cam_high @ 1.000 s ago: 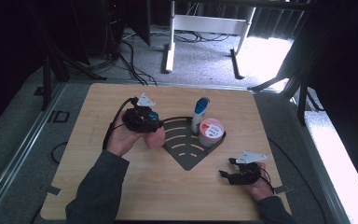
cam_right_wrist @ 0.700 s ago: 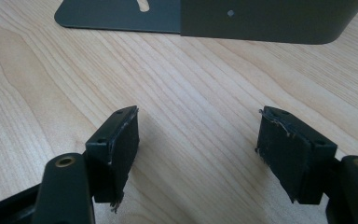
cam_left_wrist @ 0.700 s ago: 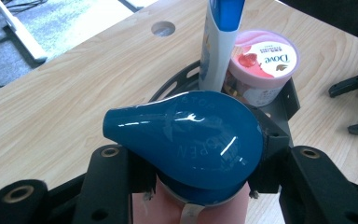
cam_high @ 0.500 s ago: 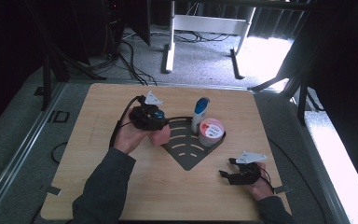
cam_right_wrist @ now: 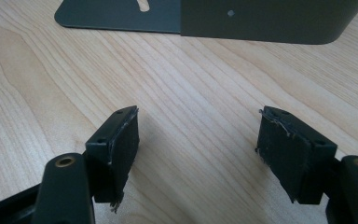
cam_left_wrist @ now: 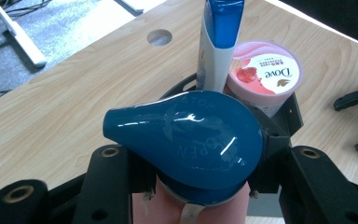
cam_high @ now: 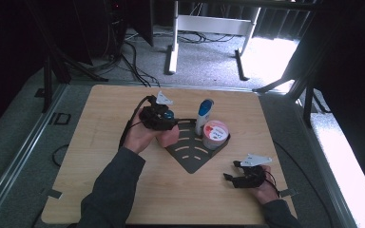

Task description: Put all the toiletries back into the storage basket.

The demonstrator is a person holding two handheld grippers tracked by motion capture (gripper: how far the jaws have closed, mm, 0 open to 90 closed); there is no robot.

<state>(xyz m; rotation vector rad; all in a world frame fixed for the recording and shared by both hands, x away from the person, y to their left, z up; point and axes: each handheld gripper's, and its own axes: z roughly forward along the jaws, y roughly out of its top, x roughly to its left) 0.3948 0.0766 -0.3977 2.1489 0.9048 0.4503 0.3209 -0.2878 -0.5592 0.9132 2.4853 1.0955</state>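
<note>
Pink bottle in left tool

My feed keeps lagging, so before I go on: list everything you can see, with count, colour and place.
Pink bottle with blue cap: 1, held between the left gripper's fingers, over the rack's left edge.
Rack: 1, dark grey, fan-shaped, table centre.
Tube: 1, white with blue cap, upright in the rack.
Dove ice-cream cup: 1, pink lid, in the rack beside the tube.
Table: 1, light wood.
Left gripper: 1, black.
Right gripper: 1, black, open, low over the table's near right.
</note>
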